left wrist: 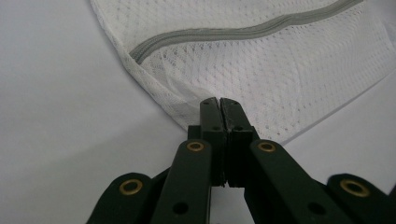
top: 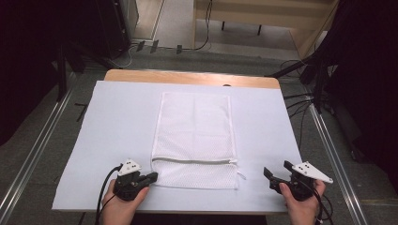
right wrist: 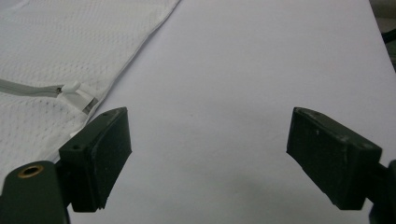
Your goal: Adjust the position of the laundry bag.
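Left gripper (left wrist: 218, 103) has its jaws pinching the near corner of the mesh bag (top: 194, 136) lying flat mid-table, right gripper (right wrist: 208, 154) spread wide, so I'd lift gently, keeping hold of the fabric.

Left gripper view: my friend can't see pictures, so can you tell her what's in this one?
The black left gripper rises from the bottom with its two jaws closed together, their tips at the corner edge of a white mesh bag. A grey zipper curves across the bag near the top. The bag lies on a plain white table cover.
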`<state>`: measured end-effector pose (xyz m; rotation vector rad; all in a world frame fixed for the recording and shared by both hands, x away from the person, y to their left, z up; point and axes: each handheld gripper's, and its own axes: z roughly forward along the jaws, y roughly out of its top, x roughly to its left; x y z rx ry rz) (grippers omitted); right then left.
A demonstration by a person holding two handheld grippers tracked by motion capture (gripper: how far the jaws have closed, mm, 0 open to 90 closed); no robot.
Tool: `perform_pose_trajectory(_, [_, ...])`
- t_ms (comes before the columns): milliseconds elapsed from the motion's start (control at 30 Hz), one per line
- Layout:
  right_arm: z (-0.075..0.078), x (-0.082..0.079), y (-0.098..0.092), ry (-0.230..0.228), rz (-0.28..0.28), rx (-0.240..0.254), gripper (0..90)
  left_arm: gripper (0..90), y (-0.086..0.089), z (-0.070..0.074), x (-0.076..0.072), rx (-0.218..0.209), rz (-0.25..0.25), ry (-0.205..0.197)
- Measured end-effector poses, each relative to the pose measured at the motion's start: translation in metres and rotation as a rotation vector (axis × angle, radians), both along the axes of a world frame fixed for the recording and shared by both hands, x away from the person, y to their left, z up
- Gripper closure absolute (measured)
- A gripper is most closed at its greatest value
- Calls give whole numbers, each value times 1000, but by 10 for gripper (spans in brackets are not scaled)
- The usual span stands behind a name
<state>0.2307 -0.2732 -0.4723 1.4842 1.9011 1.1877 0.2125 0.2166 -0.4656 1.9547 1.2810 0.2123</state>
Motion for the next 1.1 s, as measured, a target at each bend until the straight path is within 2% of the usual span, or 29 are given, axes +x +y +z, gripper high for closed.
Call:
perform_pose_trajectory(200, [1, 0, 2, -3, 0, 2, 140, 895, 3, -2, -18, -16, -11, 22])
perform_pose_trajectory(367, [2, 0, 3, -11, -16, -7, 139, 890, 7, -3, -22, -23, -22, 33])
perform_pose_trajectory(400, [2, 0, 3, -11, -22, -7, 139, 793, 8, -3, -22, -29, -32, 32])
perform_pose_trajectory(433, [2, 0, 3, -11, -22, -7, 139, 793, 9, -2, -22, -41, -37, 25])
perform_pose_trajectory(467, [2, 0, 3, -16, -20, -4, 139, 615, 9, -1, -22, -50, -25, -19])
perform_pose_trajectory(500, [2, 0, 3, -16, -20, -4, 139, 529, 9, -1, -22, -50, -25, -19])
perform_pose_trajectory(533, [2, 0, 4, -17, -22, -4, 139, 529, 9, 1, -21, -51, -22, -54])
perform_pose_trajectory(567, [3, 0, 6, -21, -26, 1, 139, 431, 10, 3, -19, -50, -14, -94])
perform_pose_trajectory(600, [4, -1, 7, -22, -24, 1, 139, 388, 11, 4, -19, -53, -7, -112])
perform_pose_trajectory(633, [4, -1, 7, -22, -24, 1, 139, 371, 11, 4, -19, -53, -7, -112])
perform_pose_trajectory(667, [4, 0, 9, -22, -26, 6, 135, 362, 14, 5, -17, -64, 5, -138])
perform_pose_trajectory(733, [5, 0, 13, -10, -41, 10, 135, 341, 15, 6, -17, -71, 11, -152])
perform_pose_trajectory(800, [6, -1, 18, -5, -40, 13, 136, 340, 20, 8, -18, -81, 33, -189])
perform_pose_trajectory(867, [7, -2, 20, -7, -33, 14, 135, 336, 21, 8, -18, -76, 38, -200])
perform_pose_trajectory(933, [8, -3, 26, -2, -28, 7, 144, 319, 24, 9, -18, -70, 55, -231])
perform_pose_trajectory(1000, [7, -4, 30, 8, -28, 0, 165, 288, 24, 10, -18, -57, 57, -230])
perform_pose_trajectory(1067, [5, -6, 35, 16, -36, -8, 249, 250, 22, 10, -17, -41, 59, -241])
perform_pose_trajectory(1100, [5, -6, 35, 16, -36, -8, 249, 238, 22, 10, -17, -41, 59, -241])
